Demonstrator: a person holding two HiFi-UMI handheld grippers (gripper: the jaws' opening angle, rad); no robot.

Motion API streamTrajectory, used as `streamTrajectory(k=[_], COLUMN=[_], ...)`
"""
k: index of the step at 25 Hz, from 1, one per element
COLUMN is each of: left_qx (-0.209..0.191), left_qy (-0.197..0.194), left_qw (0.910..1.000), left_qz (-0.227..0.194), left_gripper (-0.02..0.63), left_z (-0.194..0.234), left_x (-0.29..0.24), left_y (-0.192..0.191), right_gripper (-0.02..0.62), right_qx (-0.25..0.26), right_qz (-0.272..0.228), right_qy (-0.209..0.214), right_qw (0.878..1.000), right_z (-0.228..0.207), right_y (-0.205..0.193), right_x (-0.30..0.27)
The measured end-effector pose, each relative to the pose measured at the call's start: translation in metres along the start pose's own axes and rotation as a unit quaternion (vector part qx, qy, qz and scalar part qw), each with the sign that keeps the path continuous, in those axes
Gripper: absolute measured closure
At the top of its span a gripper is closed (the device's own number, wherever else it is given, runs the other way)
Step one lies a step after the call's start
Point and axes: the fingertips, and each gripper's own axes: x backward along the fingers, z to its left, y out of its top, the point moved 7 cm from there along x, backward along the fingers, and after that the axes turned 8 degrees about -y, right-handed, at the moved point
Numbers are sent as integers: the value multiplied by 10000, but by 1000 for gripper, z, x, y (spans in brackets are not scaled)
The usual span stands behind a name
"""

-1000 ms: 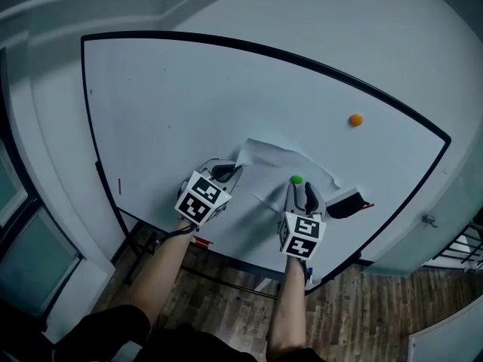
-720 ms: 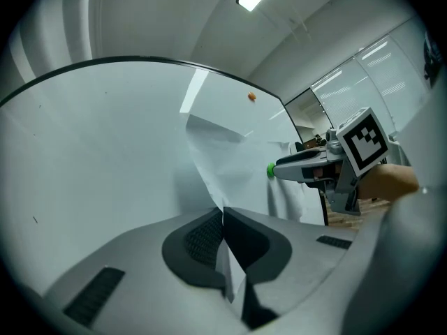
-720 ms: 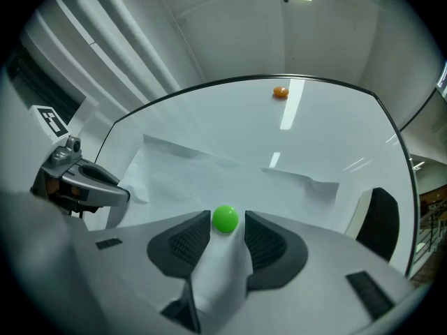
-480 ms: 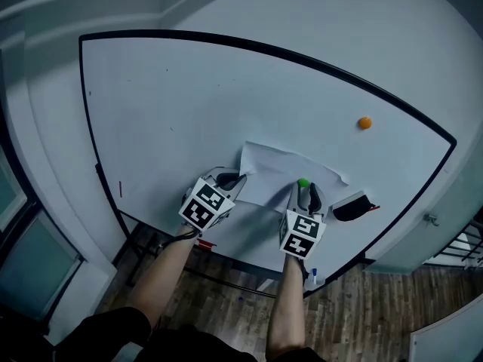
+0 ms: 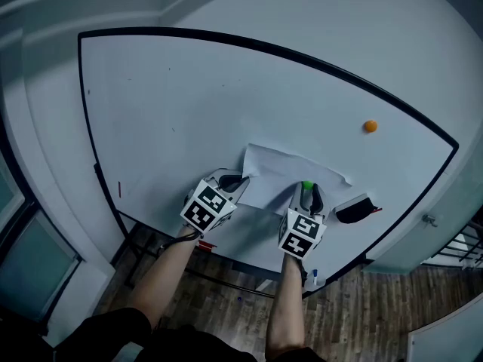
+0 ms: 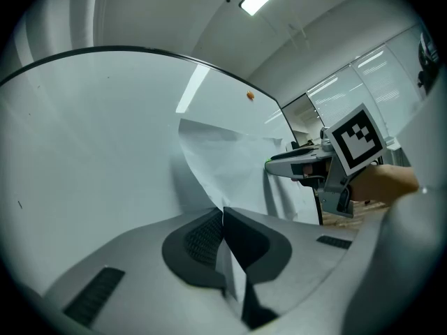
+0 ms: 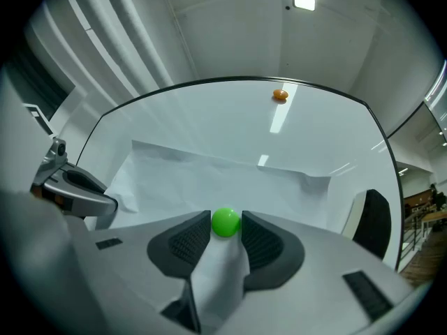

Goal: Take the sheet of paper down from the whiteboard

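Observation:
A white sheet of paper hangs low on the whiteboard, a little creased. My left gripper is shut on the sheet's left edge; in the left gripper view the paper runs straight into the closed jaws. A green ball magnet sits on the sheet's lower middle. My right gripper has its jaws closed on that magnet, one pad touching each side. Both grippers point level at the board.
An orange magnet sticks to the bare board up and to the right of the sheet. A black eraser sits on the board just right of the right gripper. Wooden floor and the board's stand show below.
The sheet's upper left corner, peaked away from the board a second ago, now lies flatter. Both grippers have stayed at the same spots on the paper.

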Motion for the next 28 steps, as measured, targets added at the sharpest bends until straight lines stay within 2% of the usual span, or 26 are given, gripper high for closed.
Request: streamTrajectory(k=[10,28], left_qx=[28,90], left_qy=[-57,-27], left_qw=[9999,10000], left_qz=[-83,-27], left_gripper=[584,584], left_z=[5,7], left_x=[-1,-5], left_y=[-3,-8], right_gripper=[460,462], right_qx=[107,128], right_qz=[-35,1], right_qy=[-214,-103], right_qw=[9997,9999], right_z=[5,3], right_y=[-1,-1], right_x=[-1,-2])
